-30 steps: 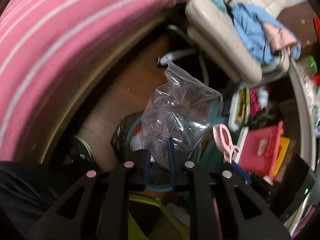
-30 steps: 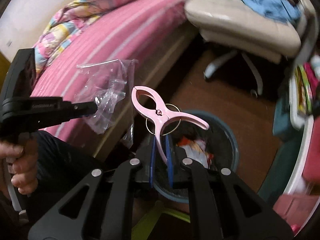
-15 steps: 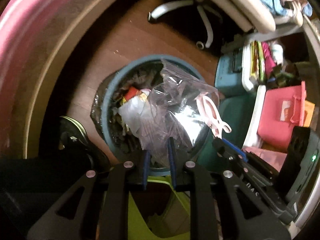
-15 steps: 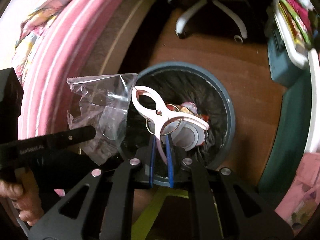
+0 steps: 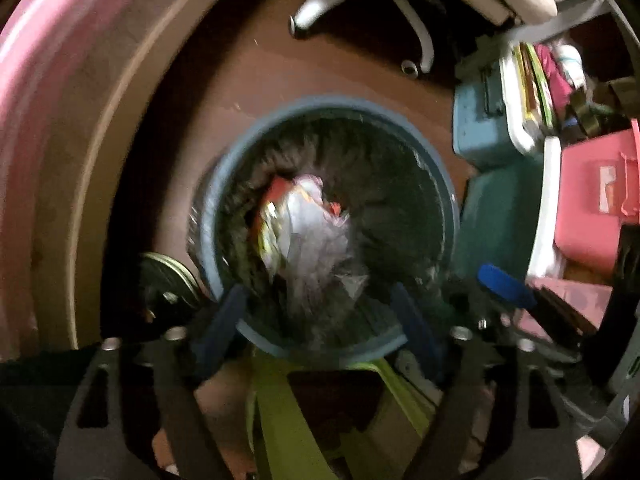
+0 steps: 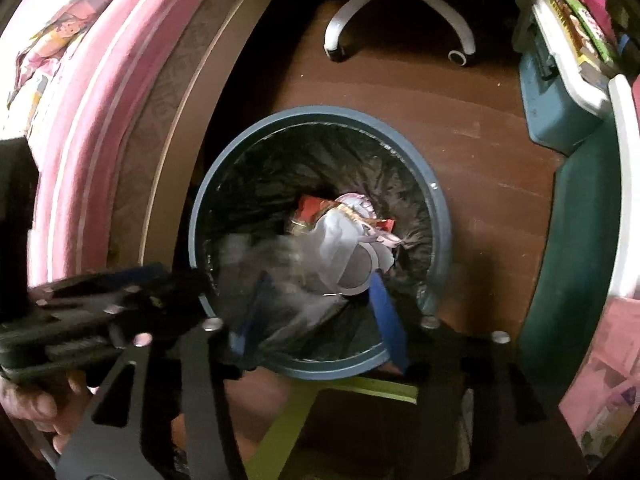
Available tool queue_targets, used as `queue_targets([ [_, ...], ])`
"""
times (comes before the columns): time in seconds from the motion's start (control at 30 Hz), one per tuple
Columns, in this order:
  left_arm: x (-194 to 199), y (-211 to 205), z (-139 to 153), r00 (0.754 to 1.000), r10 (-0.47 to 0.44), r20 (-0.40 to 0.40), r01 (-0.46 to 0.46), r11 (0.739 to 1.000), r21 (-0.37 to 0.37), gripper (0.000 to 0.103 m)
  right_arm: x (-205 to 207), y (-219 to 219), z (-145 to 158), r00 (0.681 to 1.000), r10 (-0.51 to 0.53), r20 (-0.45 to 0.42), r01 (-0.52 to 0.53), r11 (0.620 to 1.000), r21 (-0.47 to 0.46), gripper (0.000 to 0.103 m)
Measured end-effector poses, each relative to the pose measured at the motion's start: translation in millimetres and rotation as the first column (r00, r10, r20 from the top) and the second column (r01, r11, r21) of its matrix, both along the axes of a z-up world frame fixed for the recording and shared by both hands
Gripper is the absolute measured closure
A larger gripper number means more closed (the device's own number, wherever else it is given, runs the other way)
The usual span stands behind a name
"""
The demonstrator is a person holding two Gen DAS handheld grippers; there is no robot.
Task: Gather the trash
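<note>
A round blue trash bin (image 5: 436, 168) with a black liner stands on the brown floor; it also shows in the right wrist view (image 6: 440, 208). Wrappers and paper (image 6: 344, 220) lie inside. A clear plastic bag (image 5: 328, 256) shows blurred over the bin's mouth, free of my fingers, and appears in the right wrist view (image 6: 280, 272) too. My left gripper (image 5: 320, 320) is open and empty above the bin's near rim. My right gripper (image 6: 316, 316) is open and empty above the bin. The pink clip is not visible.
A pink bed (image 6: 92, 112) runs along the left. An office chair base (image 6: 400, 4) stands beyond the bin. Teal and white storage boxes (image 6: 560, 92) and a pink box (image 5: 592, 200) crowd the right. A yellow-green stool (image 5: 288, 416) is below.
Both grippers opened over the bin. The clear bag left the left gripper and is dropping into the bin. The pink clip left the right gripper and is gone from view.
</note>
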State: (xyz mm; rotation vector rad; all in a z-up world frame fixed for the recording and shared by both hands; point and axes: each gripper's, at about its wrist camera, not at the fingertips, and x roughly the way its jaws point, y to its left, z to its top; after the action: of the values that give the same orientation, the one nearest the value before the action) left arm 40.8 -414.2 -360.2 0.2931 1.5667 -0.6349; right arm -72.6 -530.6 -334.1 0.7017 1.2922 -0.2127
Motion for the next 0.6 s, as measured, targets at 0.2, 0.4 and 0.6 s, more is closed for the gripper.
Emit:
queue_targets([
  [0.2, 9, 12, 21, 0.995, 0.074, 0.065, -0.073, 0.997, -0.019, 0.016, 6, 9, 20, 0.998, 0.022, 0.058, -0.019, 0.998, -0.054, 0.024],
  [0.4, 19, 37, 59, 0.976, 0.171, 0.134, -0.161, 0.984, -0.082, 0.014, 20, 24, 58, 0.982, 0.072, 0.175, -0.057, 0.994, -0.091, 0.021],
  [0.6, 27, 67, 112, 0.940, 0.228, 0.252, -0.206, 0.972, -0.113, 0.014, 32, 45, 107, 0.952, 0.117, 0.282, -0.086, 0.989, -0.120, 0.020],
])
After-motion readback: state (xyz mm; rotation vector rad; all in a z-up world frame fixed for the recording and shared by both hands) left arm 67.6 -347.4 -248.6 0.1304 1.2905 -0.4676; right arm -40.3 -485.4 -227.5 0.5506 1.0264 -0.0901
